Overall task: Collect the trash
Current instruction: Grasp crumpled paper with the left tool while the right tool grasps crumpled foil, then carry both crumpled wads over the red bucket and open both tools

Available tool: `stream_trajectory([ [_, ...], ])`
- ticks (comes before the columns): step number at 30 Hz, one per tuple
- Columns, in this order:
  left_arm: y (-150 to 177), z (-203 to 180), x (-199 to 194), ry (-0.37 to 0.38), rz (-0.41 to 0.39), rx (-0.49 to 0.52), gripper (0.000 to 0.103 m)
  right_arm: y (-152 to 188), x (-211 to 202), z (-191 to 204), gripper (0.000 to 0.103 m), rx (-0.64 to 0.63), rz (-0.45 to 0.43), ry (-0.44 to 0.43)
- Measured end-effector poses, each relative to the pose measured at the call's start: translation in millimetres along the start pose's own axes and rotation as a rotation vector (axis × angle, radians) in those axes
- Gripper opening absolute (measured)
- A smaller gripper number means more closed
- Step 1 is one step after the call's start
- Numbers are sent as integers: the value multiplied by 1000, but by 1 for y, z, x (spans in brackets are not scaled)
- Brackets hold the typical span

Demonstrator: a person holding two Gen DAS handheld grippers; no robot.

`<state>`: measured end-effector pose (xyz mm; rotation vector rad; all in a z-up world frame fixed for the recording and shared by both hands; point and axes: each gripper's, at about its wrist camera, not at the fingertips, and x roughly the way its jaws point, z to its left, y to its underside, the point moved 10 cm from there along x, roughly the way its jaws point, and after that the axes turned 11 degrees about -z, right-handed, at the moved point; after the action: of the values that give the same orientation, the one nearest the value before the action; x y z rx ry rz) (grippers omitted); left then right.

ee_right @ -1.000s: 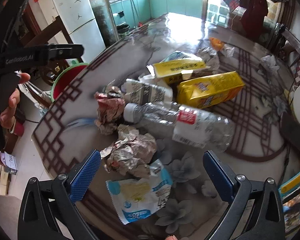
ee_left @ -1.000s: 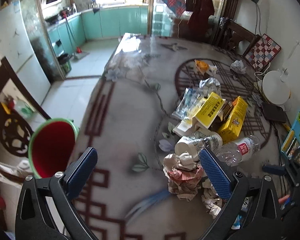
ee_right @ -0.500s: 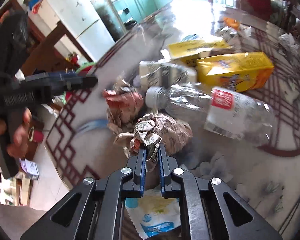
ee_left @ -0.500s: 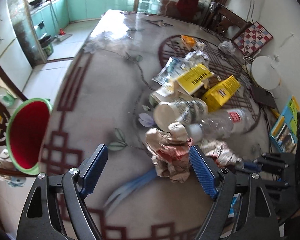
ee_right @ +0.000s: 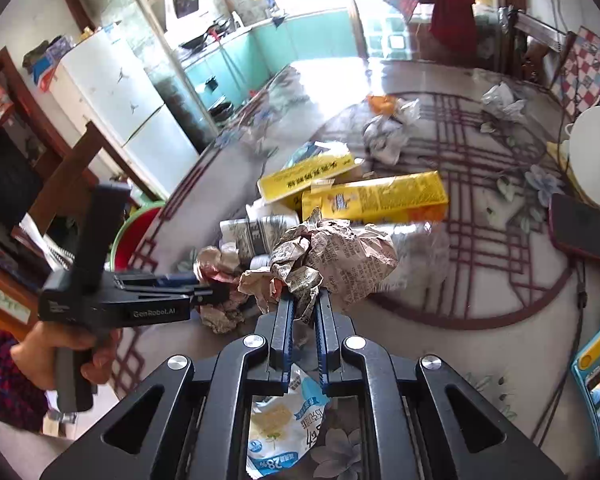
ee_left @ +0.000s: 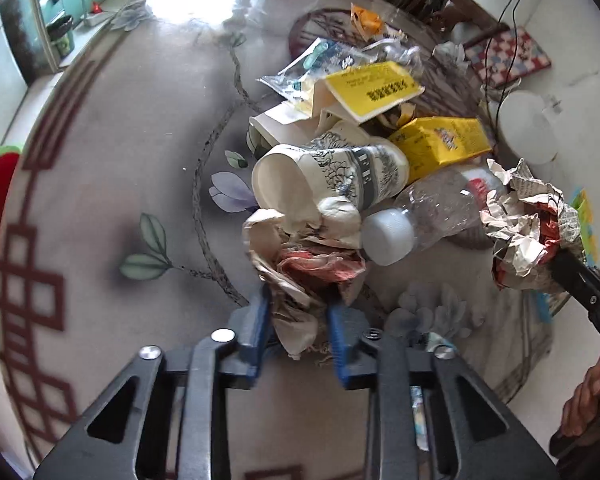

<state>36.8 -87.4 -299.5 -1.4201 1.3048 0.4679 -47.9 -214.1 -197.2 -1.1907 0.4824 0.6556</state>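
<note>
Room: a dining table (ee_left: 100, 152) with a grey floral top and dark red fretwork border, in a room that opens onto a kitchen with teal cabinets (ee_right: 300, 36) and a white fridge (ee_right: 112, 92).
Trash: 1 loose heap near the table's middle, made up of a paper cup (ee_left: 324, 176) on its side, a clear plastic bottle (ee_left: 432, 208), 2 yellow cartons (ee_right: 374, 198), wrappers and paper wads.
Left gripper (ee_left: 298, 324): fingers closed most of the way on a pinkish crumpled paper wad (ee_left: 304, 272), which rests against the cup and bottle cap; it grips the near edge, probably because that is the only part free of the heap.
Right gripper (ee_right: 303, 312): fingers nearly together, pinching a fold of a printed newspaper ball (ee_right: 340, 256); the ball looks lifted clear of the table, so a thin pinch seems enough for something so light.
Bin: a red basin with a green rim (ee_right: 134, 236) sits below the table's edge on the left side, likely the drop point.
Left behind: a blue-and-white sachet (ee_right: 284, 424) lies flat under the right gripper.
Risk: lifting the left wad may drag the cup or roll the bottle.
</note>
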Motion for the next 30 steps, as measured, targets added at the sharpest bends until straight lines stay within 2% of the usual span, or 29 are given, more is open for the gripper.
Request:
stream_trajectory([
  [1,-1,2,-6,-15,-14,19,10,-5,-4,3,8,-2,-15,3],
  [7,-25,13,-57,-62,-153,102,10,-28,-15,30,8,-23,-71,8],
  [12,-45,28,-86,-88,-234,153,10,-45,-7,60,8,-37,-93,21],
  [15,-54,40,-93,-100,-239,189,10,-49,2,78,8,-34,-97,30],
  [22,-62,91,-106,-100,-228,171,10,-52,25,128,8,-29,-91,36],
  [30,-73,166,-118,-172,-236,114,10,-59,75,210,8,-93,-73,-54],
])
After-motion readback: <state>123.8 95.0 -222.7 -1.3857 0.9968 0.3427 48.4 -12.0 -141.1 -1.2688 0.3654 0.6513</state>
